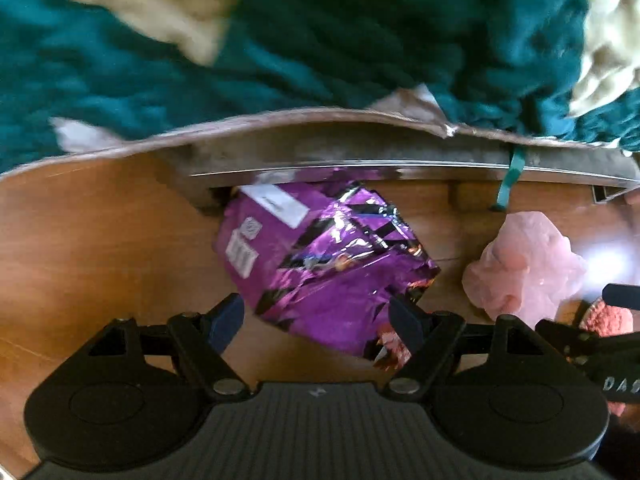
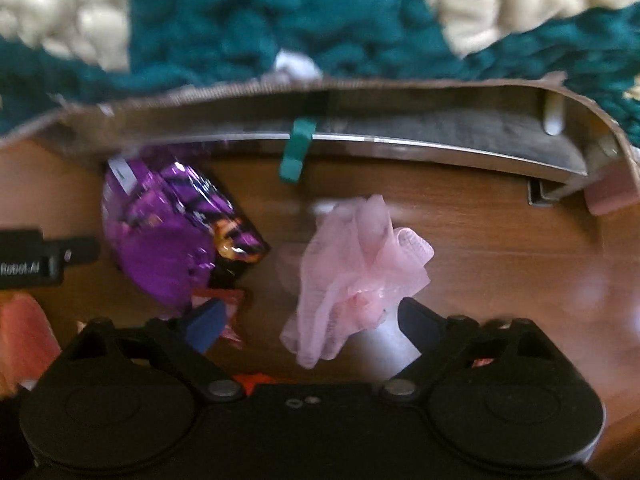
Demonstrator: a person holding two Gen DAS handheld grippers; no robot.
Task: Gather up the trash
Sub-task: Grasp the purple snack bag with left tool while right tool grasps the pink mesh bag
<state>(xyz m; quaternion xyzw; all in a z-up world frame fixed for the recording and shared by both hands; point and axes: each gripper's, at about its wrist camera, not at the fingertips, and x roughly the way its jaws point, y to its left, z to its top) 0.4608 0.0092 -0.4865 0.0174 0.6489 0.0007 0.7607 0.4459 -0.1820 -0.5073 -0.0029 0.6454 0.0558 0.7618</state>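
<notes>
A crumpled purple foil snack bag [image 1: 320,256] lies on the wooden floor at the foot of a sofa. My left gripper [image 1: 320,316] is open, its blue-tipped fingers on either side of the bag's near end, close to it. A pink crumpled net-like wad [image 2: 356,268] lies to the right of the bag; it also shows in the left wrist view [image 1: 524,264]. My right gripper [image 2: 312,320] is open around the wad's near end. The purple bag shows at the left of the right wrist view [image 2: 168,236].
A sofa base with a metal strip [image 1: 360,168] and a teal-and-cream chunky blanket [image 1: 320,40] hangs over the far side. A teal strap [image 2: 296,152] dangles from the blanket. A small red wrapper [image 2: 228,300] lies by the right gripper's left finger. The floor is brown wood [image 1: 100,240].
</notes>
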